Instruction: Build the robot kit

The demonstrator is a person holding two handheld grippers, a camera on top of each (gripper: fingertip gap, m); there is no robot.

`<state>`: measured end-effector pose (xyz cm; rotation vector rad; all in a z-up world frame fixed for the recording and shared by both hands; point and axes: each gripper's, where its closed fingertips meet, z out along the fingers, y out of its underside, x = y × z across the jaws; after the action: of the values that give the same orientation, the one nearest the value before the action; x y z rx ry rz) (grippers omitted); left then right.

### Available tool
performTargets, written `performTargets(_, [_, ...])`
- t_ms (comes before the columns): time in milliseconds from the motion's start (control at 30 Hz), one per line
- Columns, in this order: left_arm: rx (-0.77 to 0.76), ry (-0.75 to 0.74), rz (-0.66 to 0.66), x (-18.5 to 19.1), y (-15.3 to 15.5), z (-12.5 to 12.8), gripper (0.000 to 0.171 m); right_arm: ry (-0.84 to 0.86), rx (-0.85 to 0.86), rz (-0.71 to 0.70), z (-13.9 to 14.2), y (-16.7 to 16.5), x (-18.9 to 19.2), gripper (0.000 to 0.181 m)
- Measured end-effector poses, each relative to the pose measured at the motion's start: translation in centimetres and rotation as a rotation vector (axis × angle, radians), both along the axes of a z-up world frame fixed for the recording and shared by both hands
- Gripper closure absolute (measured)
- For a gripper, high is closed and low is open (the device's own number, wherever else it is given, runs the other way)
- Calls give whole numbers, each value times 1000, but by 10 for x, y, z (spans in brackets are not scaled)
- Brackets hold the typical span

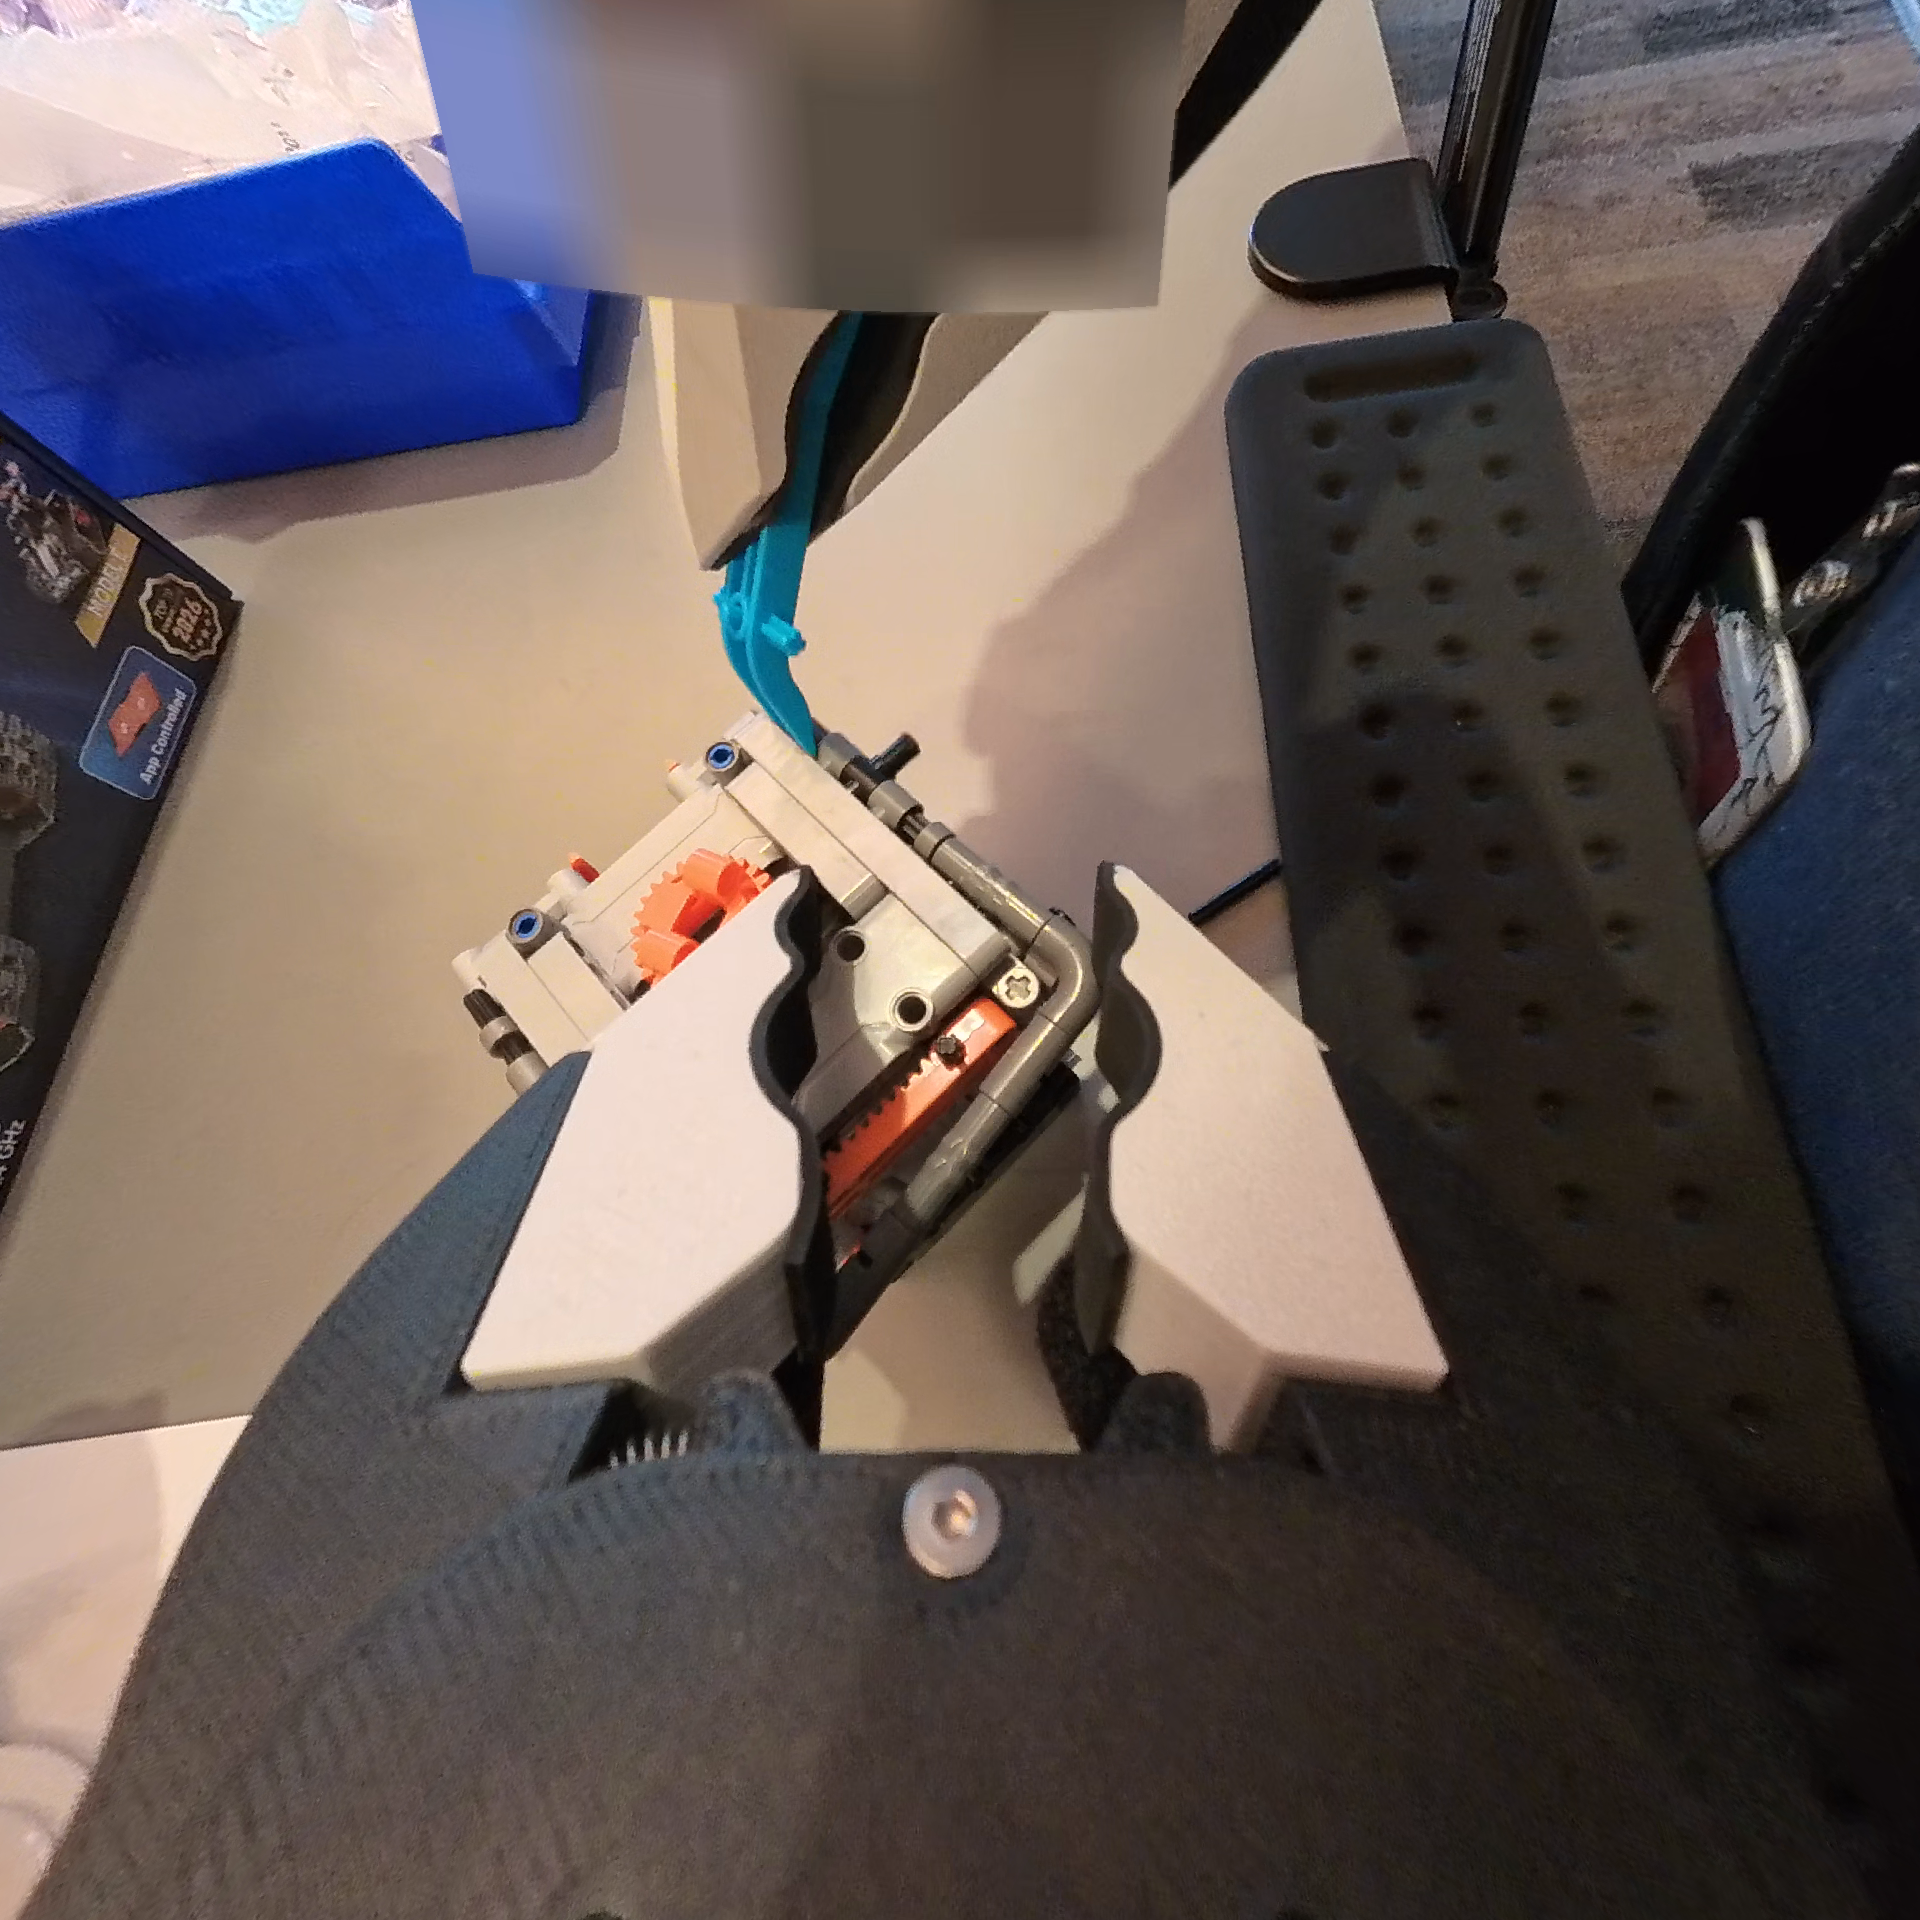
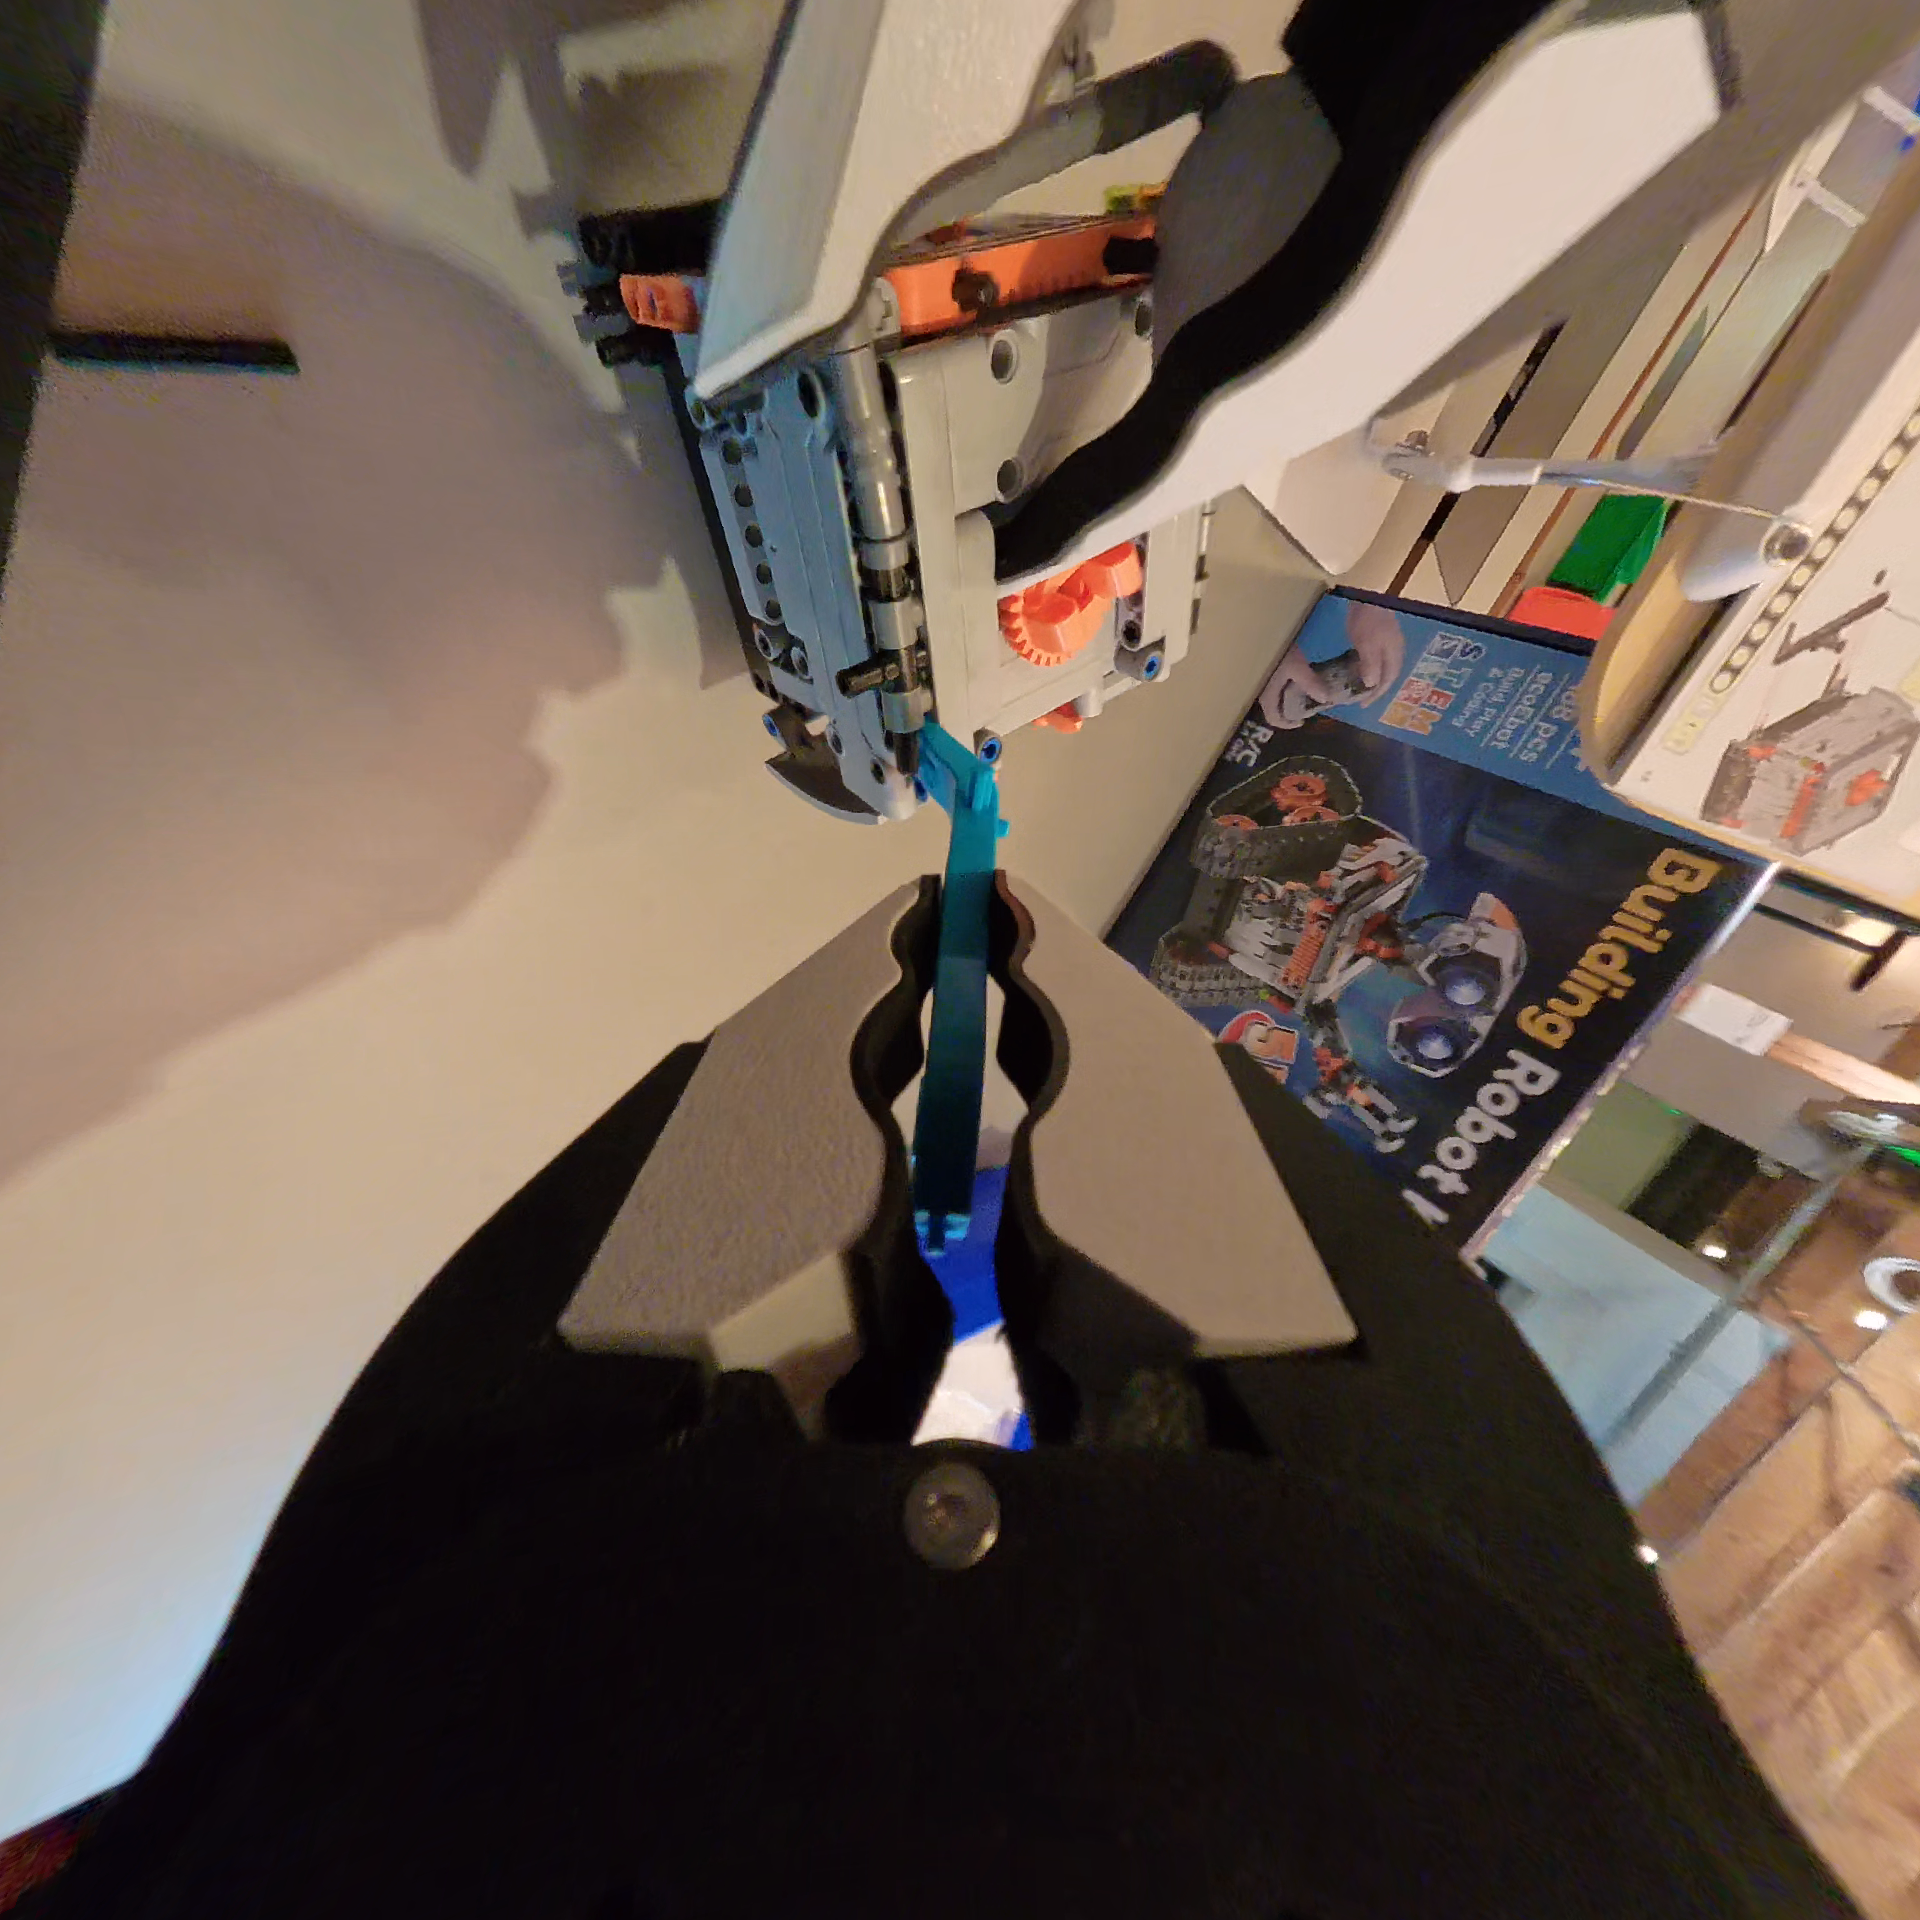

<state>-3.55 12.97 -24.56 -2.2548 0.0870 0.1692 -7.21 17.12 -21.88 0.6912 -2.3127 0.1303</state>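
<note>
1. Here, a pale worktop carries a dark printed box at its left edge and a blue box toward its far left corner; a perforated black strap lies along its right edge.
2. The left gripper has its two grey fingers closed against the sides of a grey and orange brick assembly, holding it above the middle of the worktop.
3. The right gripper is clamped on a flat turquoise lever tool, whose tip touches the assembly's far end beside a black pin.
4. Risks, as I judge them: prying hard could twist the assembly out of the left fingers, since they grip only one corner of it.
5. The thin tool may slip off the seam, or slide between the right fingers.
6. A freed pin could spring off the worktop edge.
</note>
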Motion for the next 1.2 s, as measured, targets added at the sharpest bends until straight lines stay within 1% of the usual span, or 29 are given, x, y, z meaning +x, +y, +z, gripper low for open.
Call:
performTargets(67, [0, 9, 2, 0, 0, 0, 122, -7, 54, 25, -5, -2, 2, 176])
performTargets(100, [0, 12, 0, 0, 0, 0, 123, -37, 49, 27, -3, -3, 3, 177])
performTargets(233, [18, 1, 10, -1, -2, 1, 123, -235, 33, -22, -4, -4, -1, 176])
performTargets(433, [6, 2, 5, -2, -2, 1, 122, -445, 152, -61, -1, -3, -9, 176])
performTargets(500, [4, -2, 9, -3, -2, 1, 122, -439, 130, -65, 7, -5, -15, 176])
performTargets(567, [9, -5, 11, -2, -2, 1, 122, -424, 55, -65, 16, -7, -17, 176])
performTargets(733, [10, 3, 20, -2, -1, 1, 121, -379, -40, -53, 5, -3, -8, 176])
performTargets(867, [17, 3, 29, -3, -1, 1, 121, -347, -131, -64, 2, -4, -7, 176])
performTargets(1100, [18, 9, 24, -3, 0, 1, 121, -394, -72, -49, 0, -1, -7, 176])
performTargets(1200, [21, 11, 23, -2, 0, 1, 122, -406, -11, -31, 0, -2, -7, 177])
